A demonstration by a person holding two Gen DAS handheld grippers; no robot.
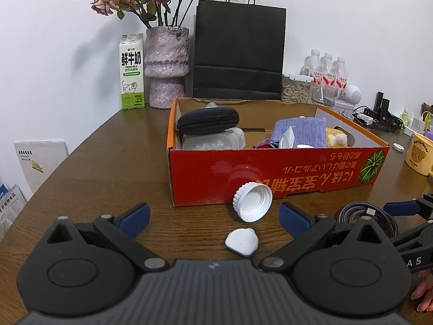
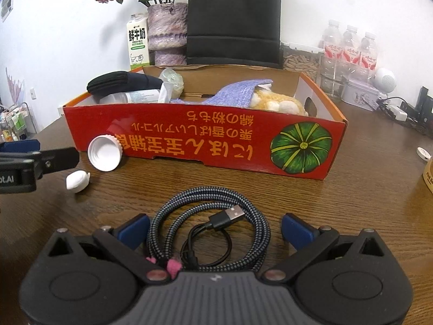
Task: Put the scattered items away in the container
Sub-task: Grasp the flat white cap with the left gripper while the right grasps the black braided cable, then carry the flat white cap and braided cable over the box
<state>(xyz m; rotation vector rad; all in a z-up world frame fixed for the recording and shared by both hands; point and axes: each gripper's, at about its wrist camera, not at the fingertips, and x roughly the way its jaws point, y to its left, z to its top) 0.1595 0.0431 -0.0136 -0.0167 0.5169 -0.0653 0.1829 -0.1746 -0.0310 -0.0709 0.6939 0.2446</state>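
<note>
A red cardboard box (image 1: 270, 168) (image 2: 205, 138) holds a black case (image 1: 208, 120), a plastic tub, a purple cloth (image 1: 300, 131) and a plush toy. A white bottle cap (image 1: 253, 201) (image 2: 105, 153) leans against its front. A small white object (image 1: 241, 241) (image 2: 77, 181) lies on the table just before my open left gripper (image 1: 213, 218). A coiled braided cable (image 2: 211, 230) (image 1: 365, 216) lies between the fingers of my open right gripper (image 2: 215, 230).
A milk carton (image 1: 131, 71), a vase of dried roses (image 1: 166, 67), a black paper bag (image 1: 239, 54) and water bottles (image 1: 327, 70) stand behind the box. A yellow mug (image 1: 419, 157) and a power strip are at the right.
</note>
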